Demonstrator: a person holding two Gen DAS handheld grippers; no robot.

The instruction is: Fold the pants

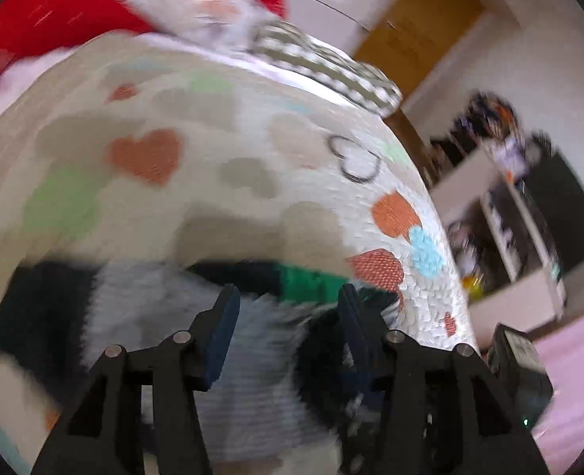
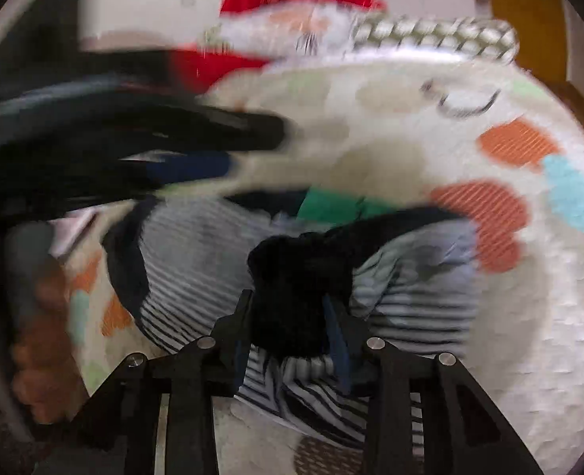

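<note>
The striped pants [image 2: 196,269] with black trim lie bunched on a white bedspread with coloured hearts [image 2: 489,316]. My right gripper [image 2: 288,316] is shut on a black bunched part of the pants [image 2: 295,297], held just above the cloth. My left gripper [image 1: 288,308] is open, its jaws wide apart over the striped pants [image 1: 252,356], empty. It also shows in the right wrist view [image 2: 196,146] as a blurred dark shape at the left, over the bed. Both views are motion-blurred.
A red and white Santa pillow [image 1: 94,8] and a grey checked pillow [image 1: 323,63] lie at the head of the bed. The bed edge [image 1: 462,277] drops at the right toward a white shelf unit [image 1: 509,206] and a yellow door [image 1: 422,12].
</note>
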